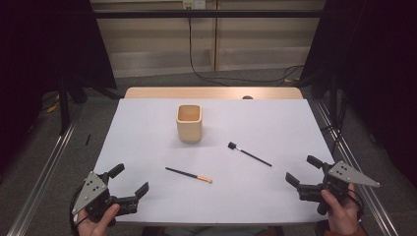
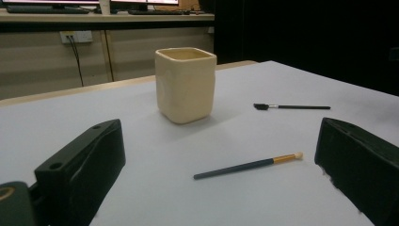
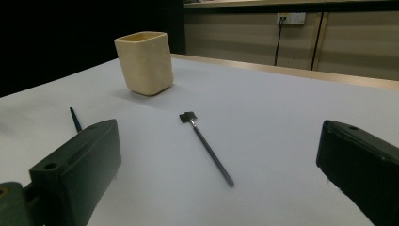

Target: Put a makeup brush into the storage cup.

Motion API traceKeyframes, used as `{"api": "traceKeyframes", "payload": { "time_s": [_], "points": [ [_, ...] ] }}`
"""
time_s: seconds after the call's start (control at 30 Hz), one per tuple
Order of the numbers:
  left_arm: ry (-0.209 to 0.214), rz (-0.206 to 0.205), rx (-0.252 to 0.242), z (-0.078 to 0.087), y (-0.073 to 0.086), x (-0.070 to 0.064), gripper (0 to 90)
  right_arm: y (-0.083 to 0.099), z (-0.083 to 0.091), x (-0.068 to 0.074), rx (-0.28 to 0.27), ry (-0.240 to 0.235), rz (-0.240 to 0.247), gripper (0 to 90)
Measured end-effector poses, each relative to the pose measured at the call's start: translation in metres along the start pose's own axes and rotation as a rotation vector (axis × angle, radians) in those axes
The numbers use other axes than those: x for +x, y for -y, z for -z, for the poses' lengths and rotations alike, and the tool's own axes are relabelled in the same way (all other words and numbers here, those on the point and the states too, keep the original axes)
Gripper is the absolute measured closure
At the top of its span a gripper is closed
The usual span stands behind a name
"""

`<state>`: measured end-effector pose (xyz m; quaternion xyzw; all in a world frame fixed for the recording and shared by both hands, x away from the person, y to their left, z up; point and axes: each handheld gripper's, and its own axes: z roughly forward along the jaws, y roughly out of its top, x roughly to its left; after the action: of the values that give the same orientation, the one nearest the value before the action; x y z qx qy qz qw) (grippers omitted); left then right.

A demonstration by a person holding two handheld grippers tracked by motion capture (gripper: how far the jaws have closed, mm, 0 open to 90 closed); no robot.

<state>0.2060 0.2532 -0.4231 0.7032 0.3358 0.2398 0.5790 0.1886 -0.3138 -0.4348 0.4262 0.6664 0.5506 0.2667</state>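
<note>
Judging by how things lay, the work had not begun: nothing had been picked up and everything that might go into the cup was left on the white surface (image 1: 147, 196)

The cream-coloured, square-sided ceramic cup (image 1: 189, 123) stood upright in the upper middle of the high view, well apart from both grippers. Its inside looked empty in that view, though the bottom was shadowed; in the left gripper view (image 2: 185, 84) and the right gripper view (image 3: 144, 61) the rim hid the interior, so the contents could not be told from there

Two slim tools lay flat on the surface below the cup. The dark-handled stick with a gold band and pale tip (image 1: 189, 175) lay just left of centre, nearer the left gripper (image 1: 127, 185), and showed between that gripper's jaws in its own view (image 2: 248, 165). The thin black brush with a small square black head (image 1: 249, 154) lay right of centre, nearer the right gripper (image 1: 302, 170), and ran down the middle of the right gripper view (image 3: 208, 148)

Both grippers sat at the bottom corners of the high view, each held in a hand, jaws spread wide and clamped on nothing. Left to do, as it appeared: lifting each tool and standing it in the cup
</note>
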Motion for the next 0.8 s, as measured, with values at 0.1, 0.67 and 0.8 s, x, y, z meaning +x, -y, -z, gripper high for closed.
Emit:
{"api": "traceKeyframes", "payload": {
  "time_s": [0.1,0.67,0.8],
  "points": [
    [0.011,-0.007,-0.001,-0.003,-0.003,-0.001,2.1,0.0,0.0,0.0,-0.001,-0.001,-0.001,0.0],
    [0.078,-0.028,0.007,-0.03,-0.025,-0.001,1.3,0.0,-0.001,0.0,-0.001,-0.004,0.007,0.0],
    [0.09,-0.027,0.01,-0.038,-0.029,-0.002,1.4,0.0,-0.001,0.0,-0.001,-0.008,0.006,0.0]
  ]
}}
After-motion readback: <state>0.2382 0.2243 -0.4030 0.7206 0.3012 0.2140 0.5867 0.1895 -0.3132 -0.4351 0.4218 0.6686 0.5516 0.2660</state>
